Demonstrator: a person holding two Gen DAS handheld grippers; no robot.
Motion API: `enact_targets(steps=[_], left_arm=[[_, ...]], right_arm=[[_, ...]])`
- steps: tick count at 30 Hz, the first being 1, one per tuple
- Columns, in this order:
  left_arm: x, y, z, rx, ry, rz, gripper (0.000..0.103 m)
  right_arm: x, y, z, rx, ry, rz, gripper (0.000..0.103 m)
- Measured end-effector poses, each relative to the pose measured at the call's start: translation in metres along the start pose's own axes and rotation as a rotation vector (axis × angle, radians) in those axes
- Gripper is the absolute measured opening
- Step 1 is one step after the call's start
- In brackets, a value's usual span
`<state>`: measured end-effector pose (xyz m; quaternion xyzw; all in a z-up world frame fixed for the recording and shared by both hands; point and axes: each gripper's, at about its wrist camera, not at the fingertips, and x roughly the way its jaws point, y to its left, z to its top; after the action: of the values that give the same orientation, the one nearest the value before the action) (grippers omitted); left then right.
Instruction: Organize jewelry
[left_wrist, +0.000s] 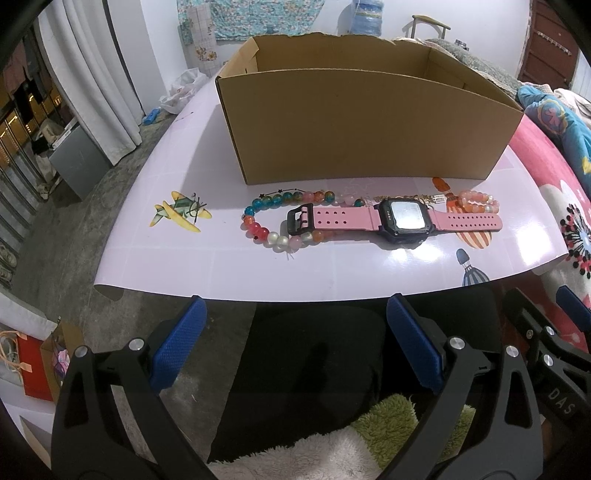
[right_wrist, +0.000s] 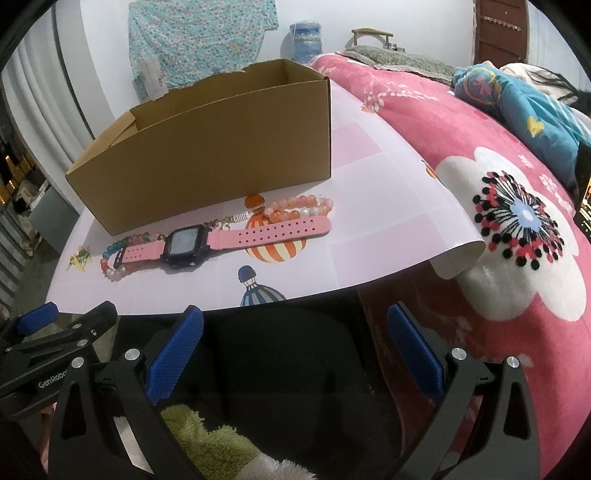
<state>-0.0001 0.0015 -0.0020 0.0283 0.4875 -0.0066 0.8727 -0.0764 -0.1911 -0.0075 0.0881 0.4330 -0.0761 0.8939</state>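
We hold our left claw (left_wrist: 295, 332) and right claw (right_wrist: 295, 339) spread, empty, short of the counter (left_wrist: 221, 266). The watch (left_wrist: 391, 219) overlaps the bead bracelet (left_wrist: 266, 225) before the box (left_wrist: 362, 125) — lifting one may drag the other off.

Right gripper (right_wrist: 295, 341) hangs wide apart, short of the table (right_wrist: 388, 229); pink watch (right_wrist: 221, 240) lies flat before the cardboard box (right_wrist: 207, 155), bead bracelets (right_wrist: 299, 207) alongside.

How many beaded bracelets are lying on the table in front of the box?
2. A multicolour bracelet lies under the pink watch's buckle end; a peach bracelet sits by its other strap end. A chain-like piece behind the watch is too unclear to count.
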Motion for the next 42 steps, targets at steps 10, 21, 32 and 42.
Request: enact_targets(steps=[10,21,32,42], left_arm=[[-0.0003,0.0004,-0.0007,-0.001,-0.002,0.002,0.095],[-0.0003,0.0019,-0.0007,-0.001,-0.003,0.002,0.095],[-0.0001,0.0041,-0.0003,-0.002,-0.003,0.004,0.095],[0.0008,0.0076,-0.0004,-0.01,0.001,0.004,0.095]], right_arm=[[0.0005,-0.0005,0.0001,0.003,0.002,0.001,0.097],[0.0015,0.0003,0.0012,-0.002,0.003,0.001,0.097],[0.0008,0.0013,0.0012,-0.002,0.004,-0.001,0.097],[0.0001,0.0005,0.0011,-0.002,0.005,-0.003,0.097]])
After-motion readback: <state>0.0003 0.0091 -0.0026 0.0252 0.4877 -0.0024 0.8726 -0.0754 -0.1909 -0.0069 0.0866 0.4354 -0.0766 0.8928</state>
